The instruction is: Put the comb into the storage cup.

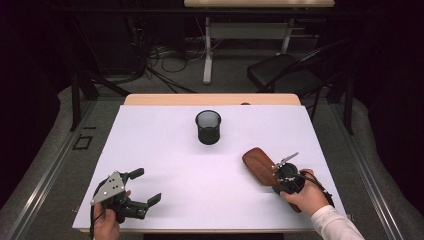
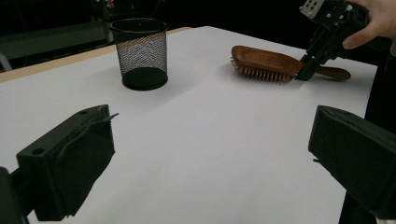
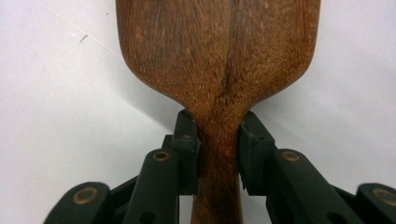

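White table (image 1: 165,150), dark room beyond

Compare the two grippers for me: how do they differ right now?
The right gripper has its jaws closed on the neck of the wooden hairbrush; the left gripper stands wide open, holding nothing. The right one reaches down to the brush, while the left one sits apart from it. Both are hand-held over the white table.

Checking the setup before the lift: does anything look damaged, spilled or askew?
Nothing stands out. The wooden hairbrush lies bristles down on the white table, its neck clamped in the right gripper. The mesh cup stands upright. A dark line along the brush back may be grain.
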The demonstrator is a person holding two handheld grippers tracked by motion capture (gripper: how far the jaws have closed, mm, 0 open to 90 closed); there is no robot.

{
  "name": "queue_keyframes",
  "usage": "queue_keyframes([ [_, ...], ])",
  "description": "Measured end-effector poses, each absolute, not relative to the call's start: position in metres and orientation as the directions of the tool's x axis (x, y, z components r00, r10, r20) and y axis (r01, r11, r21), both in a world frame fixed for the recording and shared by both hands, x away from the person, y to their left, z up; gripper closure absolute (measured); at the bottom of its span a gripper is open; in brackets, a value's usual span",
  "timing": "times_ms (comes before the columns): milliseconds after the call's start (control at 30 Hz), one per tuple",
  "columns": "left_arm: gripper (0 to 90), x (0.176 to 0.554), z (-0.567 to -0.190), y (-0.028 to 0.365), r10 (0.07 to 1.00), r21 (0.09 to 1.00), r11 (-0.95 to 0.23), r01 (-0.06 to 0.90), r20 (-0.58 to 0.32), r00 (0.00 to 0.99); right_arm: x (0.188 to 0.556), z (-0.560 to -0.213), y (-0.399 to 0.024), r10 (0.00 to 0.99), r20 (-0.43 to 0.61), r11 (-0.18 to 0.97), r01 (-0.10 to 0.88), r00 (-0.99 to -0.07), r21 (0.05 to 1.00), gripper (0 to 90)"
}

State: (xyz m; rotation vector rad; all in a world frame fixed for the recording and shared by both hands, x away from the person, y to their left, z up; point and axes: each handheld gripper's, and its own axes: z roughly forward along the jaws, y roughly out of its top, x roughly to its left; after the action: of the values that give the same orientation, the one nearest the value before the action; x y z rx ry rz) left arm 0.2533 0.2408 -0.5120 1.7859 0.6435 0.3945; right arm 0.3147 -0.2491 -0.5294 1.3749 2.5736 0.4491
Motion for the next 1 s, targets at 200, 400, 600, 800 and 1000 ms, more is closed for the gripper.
queue_keyframes([
  [200, 0.3, 0.2533, -0.5118, 0.2412, 0.603, 0.950, -0.212, 0.227, -0.056, 0.796, 0.3126, -0.5296, -0.2495, 0.834, -0.037, 0.526, 0.771, -0.551, 0.360, 72.1],
  [400, 0.3, 0.2533, -0.5121, 0.2409, 0.605, 0.951, -0.210, 0.226, -0.055, 0.794, 0.3112, -0.5301, -0.2501, 0.827, -0.043, 0.532, 0.757, -0.560, 0.379, 72.2],
  [600, 0.3, 0.2534, -0.5122, 0.2406, 0.606, 0.951, -0.211, 0.228, -0.056, 0.794, 0.3089, -0.5302, -0.2507, 0.827, -0.054, 0.530, 0.746, -0.559, 0.404, 72.3],
  [800, 0.3, 0.2534, -0.5123, 0.2406, 0.606, 0.951, -0.210, 0.228, -0.056, 0.794, 0.3069, -0.5294, -0.2515, 0.830, -0.053, 0.524, 0.745, -0.555, 0.413, 72.3],
  [1000, 0.3, 0.2535, -0.5124, 0.2408, 0.606, 0.951, -0.210, 0.229, -0.057, 0.794, 0.3049, -0.5307, -0.2532, 0.837, -0.046, 0.507, 0.740, -0.546, 0.441, 72.3],
])
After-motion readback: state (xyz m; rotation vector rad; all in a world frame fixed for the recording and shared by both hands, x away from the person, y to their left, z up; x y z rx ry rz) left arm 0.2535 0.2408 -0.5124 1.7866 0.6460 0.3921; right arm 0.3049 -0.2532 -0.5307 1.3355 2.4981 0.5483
